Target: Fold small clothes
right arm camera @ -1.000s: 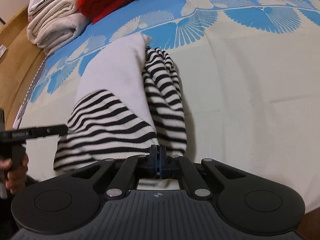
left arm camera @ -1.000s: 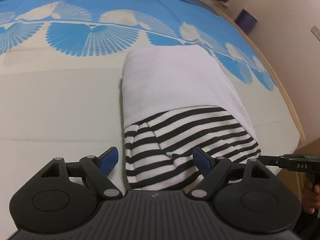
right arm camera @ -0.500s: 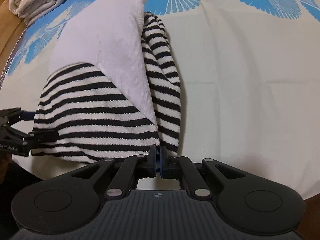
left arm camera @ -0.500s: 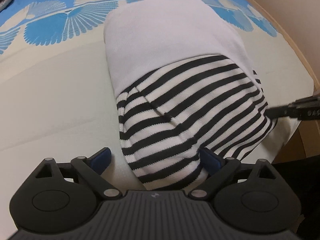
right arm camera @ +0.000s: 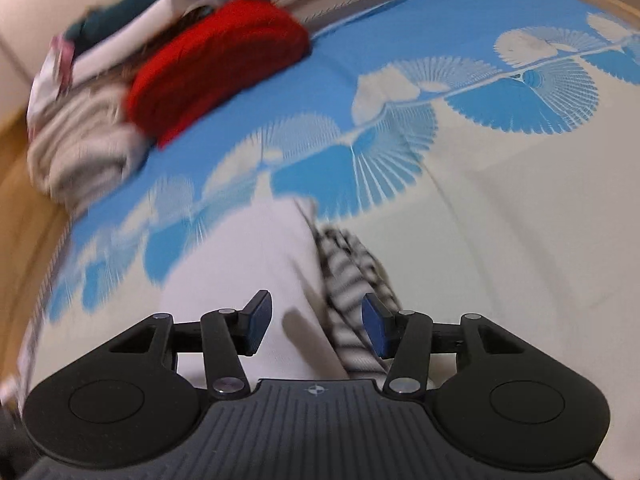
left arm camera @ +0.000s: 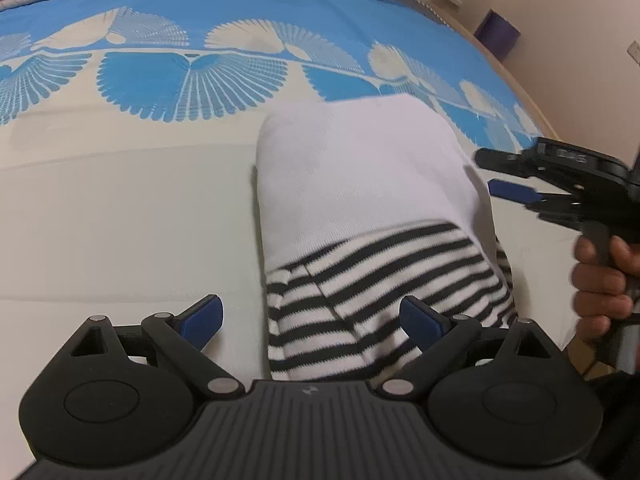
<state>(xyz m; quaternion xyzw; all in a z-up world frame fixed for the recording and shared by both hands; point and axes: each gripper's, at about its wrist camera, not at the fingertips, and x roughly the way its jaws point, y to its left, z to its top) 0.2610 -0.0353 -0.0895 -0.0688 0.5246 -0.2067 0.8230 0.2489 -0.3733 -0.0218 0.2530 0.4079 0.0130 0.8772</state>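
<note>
In the left wrist view, bare bedspread [left arm camera: 120, 220] is left open across the left half of the frame. The centre is taken by the folded garment [left arm camera: 360, 200]. At the right edge, passage is narrowed by the right gripper [left arm camera: 516, 178]. Stacked clothes [right arm camera: 168, 80] block the right wrist view's upper left.

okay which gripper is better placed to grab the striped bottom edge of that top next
Left. The left gripper hangs open right over the garment's striped hem, while the right gripper, jaws just opened, sits beside its white part.
</note>
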